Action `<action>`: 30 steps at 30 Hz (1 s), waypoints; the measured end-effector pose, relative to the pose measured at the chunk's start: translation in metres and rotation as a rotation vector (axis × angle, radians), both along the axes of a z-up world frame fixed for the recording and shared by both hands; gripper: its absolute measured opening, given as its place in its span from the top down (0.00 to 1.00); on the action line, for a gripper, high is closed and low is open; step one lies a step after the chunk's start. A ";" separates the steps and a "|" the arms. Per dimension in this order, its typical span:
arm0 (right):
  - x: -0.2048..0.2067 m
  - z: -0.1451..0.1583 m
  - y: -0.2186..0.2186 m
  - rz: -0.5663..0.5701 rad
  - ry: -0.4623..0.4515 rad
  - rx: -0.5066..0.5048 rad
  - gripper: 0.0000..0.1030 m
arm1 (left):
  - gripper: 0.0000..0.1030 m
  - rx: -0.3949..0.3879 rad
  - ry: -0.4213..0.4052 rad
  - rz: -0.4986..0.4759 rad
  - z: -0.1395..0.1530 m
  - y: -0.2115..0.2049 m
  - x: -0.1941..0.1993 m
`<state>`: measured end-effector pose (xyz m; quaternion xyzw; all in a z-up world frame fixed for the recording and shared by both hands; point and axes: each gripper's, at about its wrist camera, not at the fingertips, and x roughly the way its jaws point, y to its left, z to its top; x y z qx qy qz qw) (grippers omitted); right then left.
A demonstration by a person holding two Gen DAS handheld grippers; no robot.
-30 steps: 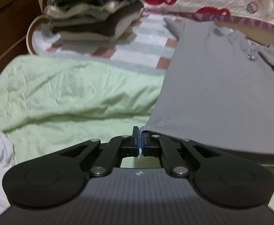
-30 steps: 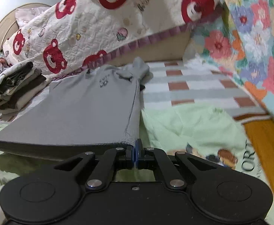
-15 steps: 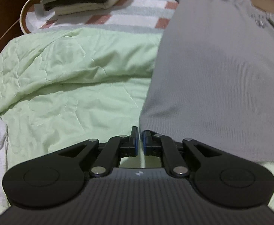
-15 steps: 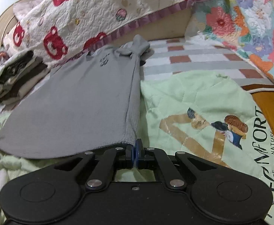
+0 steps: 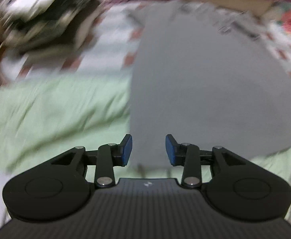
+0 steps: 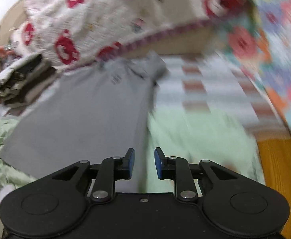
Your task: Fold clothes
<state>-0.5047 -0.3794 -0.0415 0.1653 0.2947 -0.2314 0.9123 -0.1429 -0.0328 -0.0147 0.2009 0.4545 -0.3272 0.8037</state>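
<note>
A grey shirt point(image 5: 205, 83) lies flat on the bed, its hem toward me and its collar at the far end. It also shows in the right wrist view point(image 6: 89, 115). My left gripper point(image 5: 148, 150) is open and empty, above the hem near the shirt's left corner. My right gripper point(image 6: 144, 163) is open and empty, over the shirt's right edge at the hem. Both views are blurred by motion.
A light green quilt point(image 5: 56, 109) covers the near bed. A stack of folded clothes point(image 5: 44, 18) sits at the far left, also in the right wrist view point(image 6: 20, 75). A bear-print quilt point(image 6: 105, 20) and a floral quilt point(image 6: 274, 49) rise behind. Wooden floor point(image 6: 278, 169) lies right.
Both grippers have opened and let go of the shirt's hem corners. The shirt now lies flat on the bed. Both cameras are moving fast.
</note>
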 end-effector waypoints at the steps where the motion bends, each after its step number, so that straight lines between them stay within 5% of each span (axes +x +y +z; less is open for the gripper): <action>1: 0.016 0.012 -0.008 0.038 -0.003 -0.020 0.75 | 0.59 -0.012 -0.005 -0.039 0.010 -0.019 0.007; 3: 0.066 0.058 -0.024 0.167 0.039 -0.086 0.70 | 0.59 0.007 0.003 -0.157 0.031 -0.062 0.017; 5: 0.116 0.104 -0.039 0.296 0.080 -0.151 0.57 | 0.59 0.112 0.002 -0.334 0.055 -0.109 0.022; 8: 0.160 0.105 -0.070 0.292 0.132 -0.113 0.37 | 0.56 0.216 -0.101 -0.479 0.085 -0.172 0.024; 10: 0.189 0.105 -0.090 0.288 0.167 -0.087 0.36 | 0.49 0.240 -0.172 -0.534 0.094 -0.214 0.027; 15: 0.263 0.104 -0.141 0.278 0.253 -0.022 0.36 | 0.47 0.242 -0.244 -0.555 0.056 -0.318 0.046; 19: 0.321 0.104 -0.181 0.269 0.322 0.031 0.37 | 0.47 0.092 -0.164 -0.503 0.015 -0.371 0.068; 24: 0.323 0.061 -0.250 0.039 0.248 0.263 0.47 | 0.49 0.012 -0.043 -0.419 -0.020 -0.413 0.103; 30: 0.330 0.025 -0.293 -0.075 0.126 0.441 0.50 | 0.48 -0.070 0.062 -0.379 -0.048 -0.461 0.130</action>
